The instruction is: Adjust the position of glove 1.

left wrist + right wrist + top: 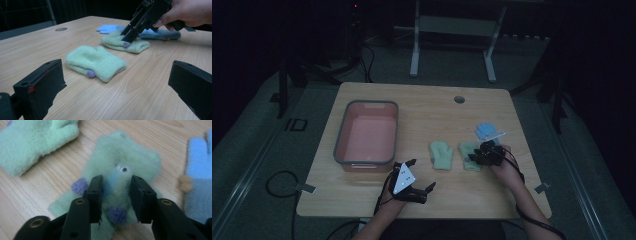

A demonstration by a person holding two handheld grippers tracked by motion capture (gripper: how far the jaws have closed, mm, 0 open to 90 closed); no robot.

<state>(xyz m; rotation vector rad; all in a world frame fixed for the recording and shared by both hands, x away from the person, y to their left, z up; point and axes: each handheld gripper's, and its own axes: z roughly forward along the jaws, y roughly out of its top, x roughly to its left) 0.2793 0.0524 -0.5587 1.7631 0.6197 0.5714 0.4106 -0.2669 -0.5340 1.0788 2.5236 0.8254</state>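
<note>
- Two right gripper (116, 195) jaws set down on the second green glove (125, 157), part-closed, fabric between them, not visibly clamped.
- Left gripper (421, 176) spread wide, holding nothing, near table (437, 107) edge.
- First green glove (441, 155) beside; blue glove (486, 131) beyond; pink tub (343, 135) at left.

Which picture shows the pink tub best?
The high view: the empty pink plastic tub with a grey rim sits whole on the left of the wooden table. The left and right gripper views look at fuzzy gloves instead.
</note>
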